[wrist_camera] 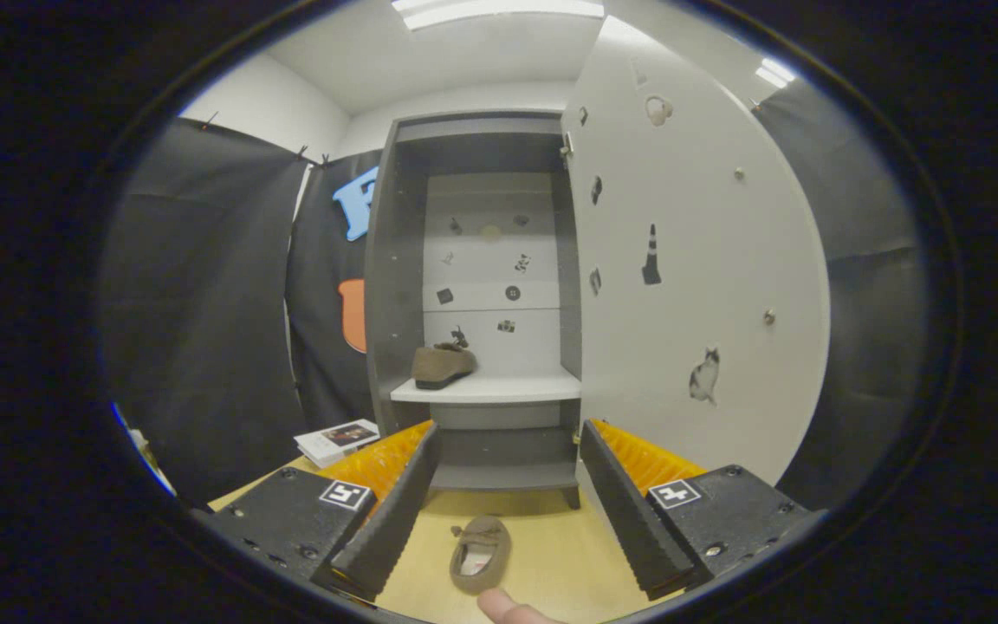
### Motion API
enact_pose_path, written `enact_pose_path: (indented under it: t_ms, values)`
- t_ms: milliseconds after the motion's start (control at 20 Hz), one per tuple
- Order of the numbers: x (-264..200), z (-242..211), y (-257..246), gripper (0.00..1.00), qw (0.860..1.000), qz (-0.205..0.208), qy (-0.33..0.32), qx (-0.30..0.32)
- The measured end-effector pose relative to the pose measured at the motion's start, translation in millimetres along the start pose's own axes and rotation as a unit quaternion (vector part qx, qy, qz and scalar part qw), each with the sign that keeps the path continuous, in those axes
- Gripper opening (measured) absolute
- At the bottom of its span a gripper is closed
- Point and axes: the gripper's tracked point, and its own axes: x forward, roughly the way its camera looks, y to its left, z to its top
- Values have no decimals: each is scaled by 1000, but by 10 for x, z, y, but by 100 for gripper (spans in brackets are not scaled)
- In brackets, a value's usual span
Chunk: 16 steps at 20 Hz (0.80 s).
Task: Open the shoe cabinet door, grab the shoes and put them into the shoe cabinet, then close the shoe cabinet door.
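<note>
Step in hand, as I judge it: fetch shoe no. 2. The cabinet door stands swung wide to the right, so the opening step is done. One shoe sits on the white shelf inside the shoe cabinet, toward its left side, toe pointing right.

Gripper status: fingers spread wide, nothing held, no contact w/ any object.

Second shoe lies flat on the desk, opening facing up, between the two fingers and slightly nearer the left one. It touches neither finger. A fingertip of a person shows just below the shoe, near its near end; I cannot tell whether it touches.

Next move, req'd conditions (my est.):
1. Lower the gripper so both fingers flank the shoe body.
2. Centre the shoe between the fingers before closing; it is offset left at present.
3. Close on the sides or the rim; soft upper may deform, so grip firm.
4. Lift, carry fwd to the cabinet, clear the lower shelf edge and the door.

A booklet lies on the desk left of the cabinet base, well apart from the approach path.
</note>
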Motion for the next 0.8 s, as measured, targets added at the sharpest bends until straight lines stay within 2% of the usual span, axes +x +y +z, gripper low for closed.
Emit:
enact_pose_path:
  t_ms: [200,400,650,800]
  values:
    - [310,-601,231,100,1000,16,22,-10]
    - [631,-1284,232,100,998,3,55,-16]
    - [826,-2171,449,100,990,34,134,-22]
    - [904,-2534,514,100,984,40,170,-23]
